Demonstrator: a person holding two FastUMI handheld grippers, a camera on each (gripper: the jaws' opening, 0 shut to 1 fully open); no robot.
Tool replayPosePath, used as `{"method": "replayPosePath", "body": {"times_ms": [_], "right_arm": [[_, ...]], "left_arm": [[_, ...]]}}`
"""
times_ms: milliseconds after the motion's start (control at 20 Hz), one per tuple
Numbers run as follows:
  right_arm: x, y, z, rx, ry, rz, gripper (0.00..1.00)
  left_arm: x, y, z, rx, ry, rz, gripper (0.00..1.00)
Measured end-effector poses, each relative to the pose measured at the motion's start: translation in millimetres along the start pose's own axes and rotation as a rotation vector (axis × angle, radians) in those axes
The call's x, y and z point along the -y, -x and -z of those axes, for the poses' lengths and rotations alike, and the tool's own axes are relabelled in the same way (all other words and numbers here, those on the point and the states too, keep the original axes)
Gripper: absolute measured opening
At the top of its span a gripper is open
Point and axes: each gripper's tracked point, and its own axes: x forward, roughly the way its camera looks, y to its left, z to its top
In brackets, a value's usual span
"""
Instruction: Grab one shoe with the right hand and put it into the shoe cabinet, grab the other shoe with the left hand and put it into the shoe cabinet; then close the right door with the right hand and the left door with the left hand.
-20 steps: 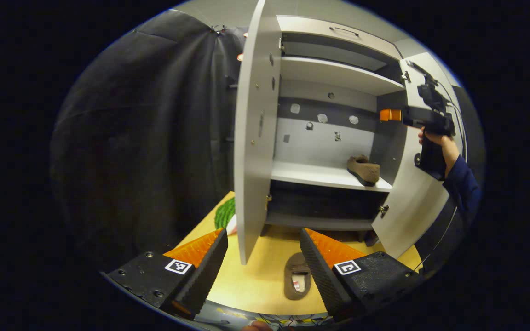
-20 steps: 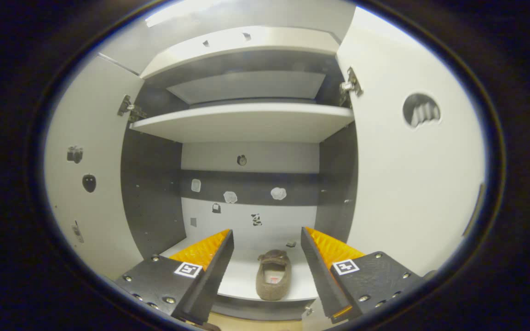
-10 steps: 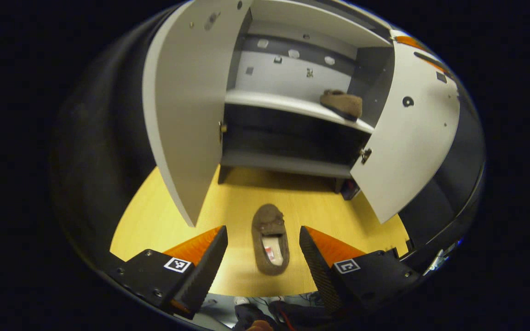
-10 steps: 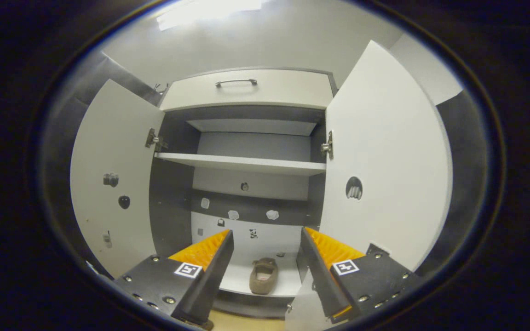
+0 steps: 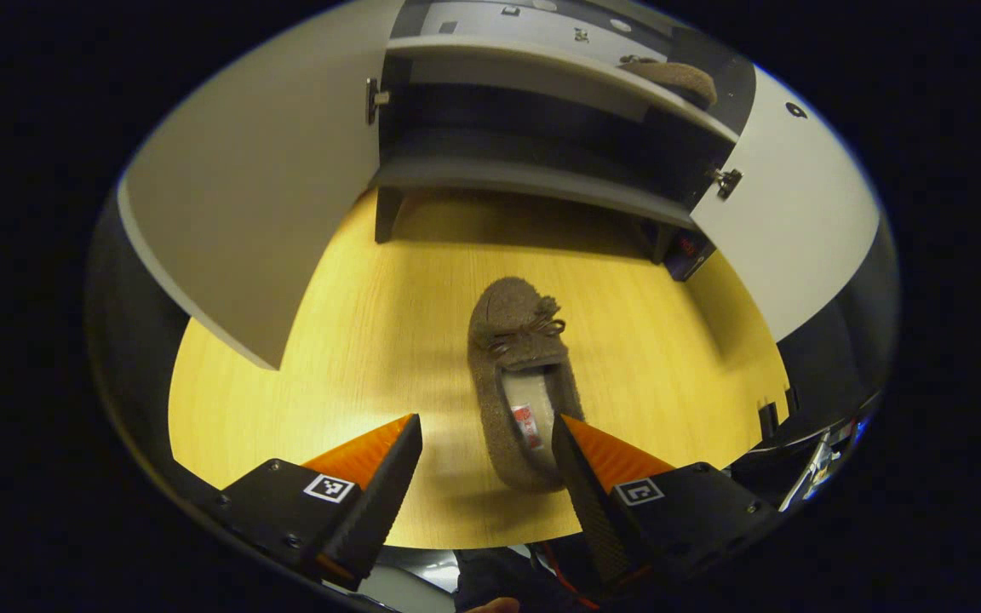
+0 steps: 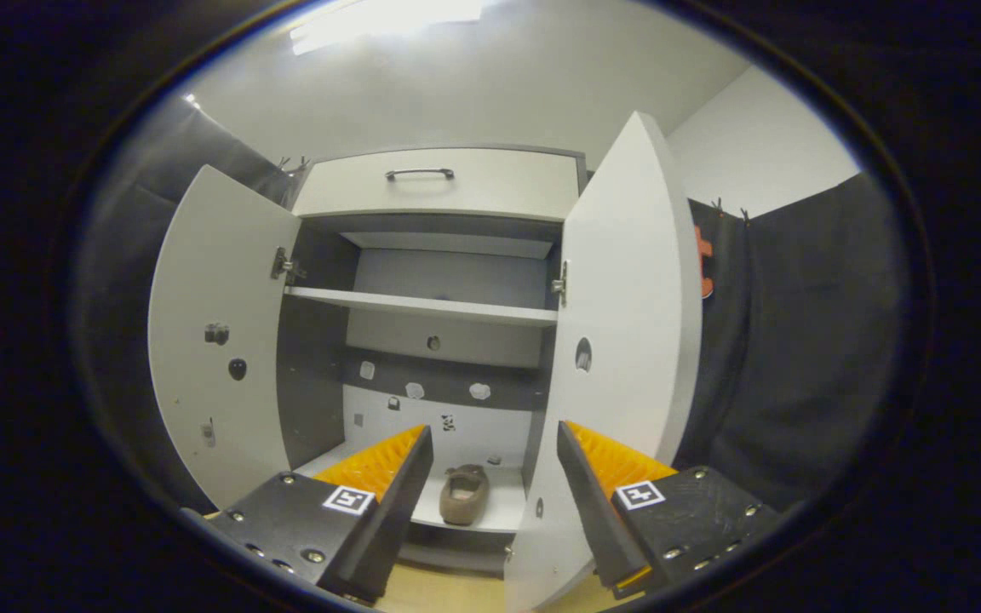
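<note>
**Left gripper over floor shoe, right gripper facing cabinet**

The left gripper (image 5: pixel 484 477) hangs over the wooden floor (image 5: pixel 354 340) with its fingers spread wide and holding nothing. A brown shoe (image 5: pixel 522 379) lies between the fingers, toe toward the cabinet (image 6: pixel 439 183). The right gripper (image 6: pixel 490 489) is also spread wide and empty. A second shoe (image 6: pixel 464 504) rests on the lower shelf (image 6: pixel 495 511). Left door (image 6: pixel 218 340) and right door (image 6: pixel 627 340) stand open

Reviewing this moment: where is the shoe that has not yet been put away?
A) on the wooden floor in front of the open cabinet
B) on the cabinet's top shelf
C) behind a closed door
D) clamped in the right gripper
A: the brown shoe lies on the wooden floor between the open left gripper fingers, unclamped.
</note>
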Motion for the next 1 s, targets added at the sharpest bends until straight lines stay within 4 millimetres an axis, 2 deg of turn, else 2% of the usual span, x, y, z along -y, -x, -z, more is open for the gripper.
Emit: {"method": "replayPosePath", "body": {"times_ms": [150, 200, 350, 400, 450, 500, 550, 650, 700, 850, 950, 1000], "right_arm": [[16.9, 10.0, -0.7, -0.003, 0.011, 0.040, 0.88], [20.2, 14.5, -1.4, -0.002, 0.011, 0.044, 0.84], [21.6, 24.6, -0.8, -0.009, 0.007, 0.037, 0.88], [20.2, 28.1, -3.7, -0.003, 0.003, 0.027, 0.84], [18.8, 31.6, -5.6, 0.002, -0.005, 0.016, 0.87], [16.6, 34.1, -8.4, 0.004, -0.016, 0.005, 0.85], [17.0, 37.8, -9.1, 0.003, -0.029, -0.002, 0.85], [19.3, 42.7, -10.5, 0.001, -0.052, -0.007, 0.85], [22.7, 45.0, -10.8, 0.000, -0.056, -0.001, 0.85], [37.2, 51.1, -9.6, 0.003, -0.044, 0.033, 0.88], [40.6, 67.9, -13.8, 0.013, -0.037, 0.046, 0.88], [42.4, 70.1, -14.4, 0.018, -0.033, 0.049, 0.87]], "left_arm": [[0.5, -23.2, 9.0, -0.053, 0.026, 0.019, 0.93], [-0.6, -29.3, 12.4, -0.070, 0.029, 0.019, 0.91], [-3.5, -45.5, 21.4, -0.113, 0.033, 0.007, 0.82], [-1.5, -50.5, 23.7, -0.122, 0.035, 0.010, 0.80], [-1.3, -55.0, 26.9, -0.136, 0.034, 0.007, 0.78], [0.0, -59.5, 30.1, -0.146, 0.035, 0.008, 0.77], [4.2, -61.9, 32.3, -0.157, 0.042, 0.017, 0.72], [11.5, -65.8, 33.4, -0.168, 0.060, 0.022, 0.53], [11.5, -67.5, 33.5, -0.170, 0.057, 0.016, 0.38], [8.8, -66.6, 31.4, -0.177, 0.093, 0.005, 0.27], [3.9, -65.7, 27.9, -0.158, 0.152, 0.003, 0.12], [2.7, -68.2, 27.3, -0.159, 0.162, 0.005, 0.02]]}}
